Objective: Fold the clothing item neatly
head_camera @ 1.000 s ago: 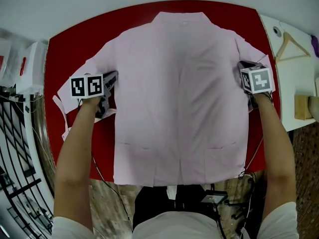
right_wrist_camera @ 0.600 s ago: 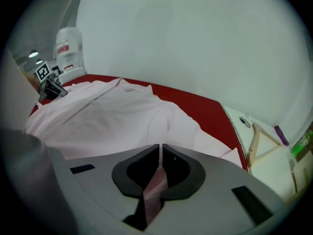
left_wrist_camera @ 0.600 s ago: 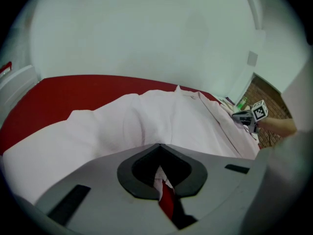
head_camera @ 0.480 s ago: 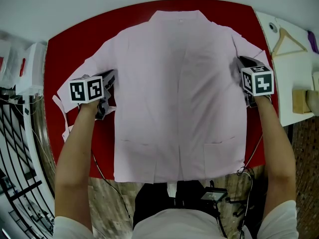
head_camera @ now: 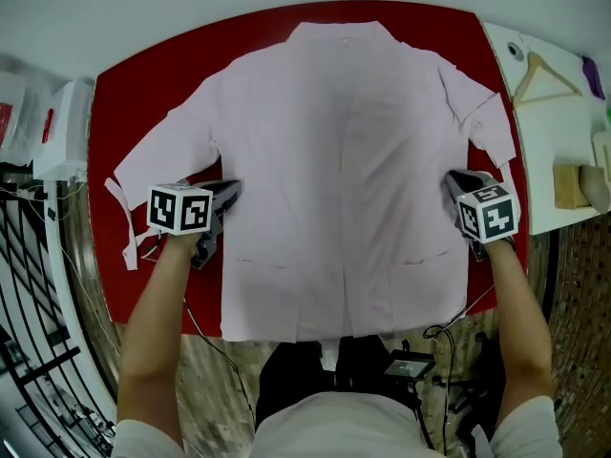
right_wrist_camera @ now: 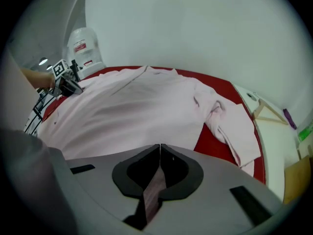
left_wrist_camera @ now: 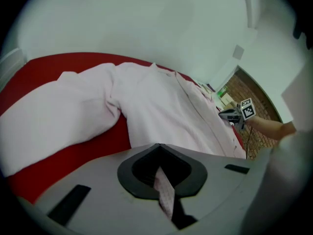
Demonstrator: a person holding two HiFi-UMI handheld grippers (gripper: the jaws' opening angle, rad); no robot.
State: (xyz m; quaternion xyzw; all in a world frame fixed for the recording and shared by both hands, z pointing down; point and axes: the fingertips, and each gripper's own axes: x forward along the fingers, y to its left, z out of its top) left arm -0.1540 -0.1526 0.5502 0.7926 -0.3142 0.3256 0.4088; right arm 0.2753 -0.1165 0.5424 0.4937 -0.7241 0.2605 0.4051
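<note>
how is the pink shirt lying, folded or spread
Spread flat: the pink shirt covers the red table, both sleeves out sideways, body unfolded.

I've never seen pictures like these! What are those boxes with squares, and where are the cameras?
A person is folding a pink shirt spread on a red table. Their hands hold a left claw and a right claw, which are squeezing tools. The boxes with squares are part of them. The head view comes from a camera on the person's head, looking down. The two gripper views come from small cameras riding on each claw. The left claw is shut on the shirt's left edge and the right claw on its right edge. You can see pink cloth pinched in both.
</note>
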